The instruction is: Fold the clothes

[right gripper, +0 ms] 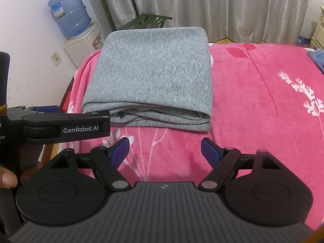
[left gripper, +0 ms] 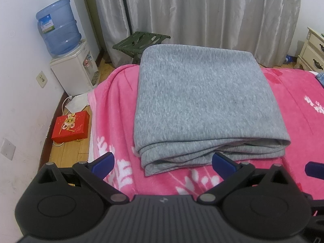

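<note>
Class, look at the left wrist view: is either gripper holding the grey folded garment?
No. The grey folded garment lies free on the pink blanket, and the left gripper stands open, short of its near edge.

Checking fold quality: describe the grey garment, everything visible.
The grey garment is heathered, soft knit-looking fabric, folded into a neat rectangular stack. Several layered edges show along its near side; the top is smooth and flat. It lies on the pink floral blanket, near the bed's left edge. Neither gripper touches it.

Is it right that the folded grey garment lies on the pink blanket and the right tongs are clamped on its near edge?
Not quite. The grey garment does lie on the pink blanket, but the right wrist view shows the right tongs open and short of its edge.
</note>
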Demonstrator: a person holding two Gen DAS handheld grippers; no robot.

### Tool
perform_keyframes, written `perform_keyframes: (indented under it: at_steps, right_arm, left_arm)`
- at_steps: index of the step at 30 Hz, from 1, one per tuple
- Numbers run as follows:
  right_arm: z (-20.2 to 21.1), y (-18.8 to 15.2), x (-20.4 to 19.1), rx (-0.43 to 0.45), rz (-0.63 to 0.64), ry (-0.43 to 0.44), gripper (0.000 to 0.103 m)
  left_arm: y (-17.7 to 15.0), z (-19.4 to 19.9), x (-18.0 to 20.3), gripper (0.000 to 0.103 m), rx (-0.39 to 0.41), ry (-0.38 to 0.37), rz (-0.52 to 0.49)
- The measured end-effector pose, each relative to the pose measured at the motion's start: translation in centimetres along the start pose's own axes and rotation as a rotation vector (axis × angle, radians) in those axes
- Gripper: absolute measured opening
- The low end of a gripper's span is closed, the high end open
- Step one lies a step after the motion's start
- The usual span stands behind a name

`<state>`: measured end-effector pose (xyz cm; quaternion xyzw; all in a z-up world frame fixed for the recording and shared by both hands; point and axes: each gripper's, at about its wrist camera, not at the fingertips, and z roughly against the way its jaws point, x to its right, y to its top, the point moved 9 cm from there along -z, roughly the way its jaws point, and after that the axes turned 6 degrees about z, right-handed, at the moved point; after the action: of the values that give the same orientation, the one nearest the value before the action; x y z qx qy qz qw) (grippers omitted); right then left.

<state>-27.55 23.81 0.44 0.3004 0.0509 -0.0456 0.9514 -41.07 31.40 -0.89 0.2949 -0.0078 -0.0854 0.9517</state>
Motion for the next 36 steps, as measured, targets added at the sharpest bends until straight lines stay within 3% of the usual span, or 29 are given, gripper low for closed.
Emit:
perform_keyframes:
  at_steps: [36]
  right_arm:
    - [-0.14, 0.04, -0.20, -0.005, 0.009, 0.000, 0.078]
  left_arm:
    - [-0.11, -0.09, -0.40, 0.103, -0.001, 0.008, 0.006]
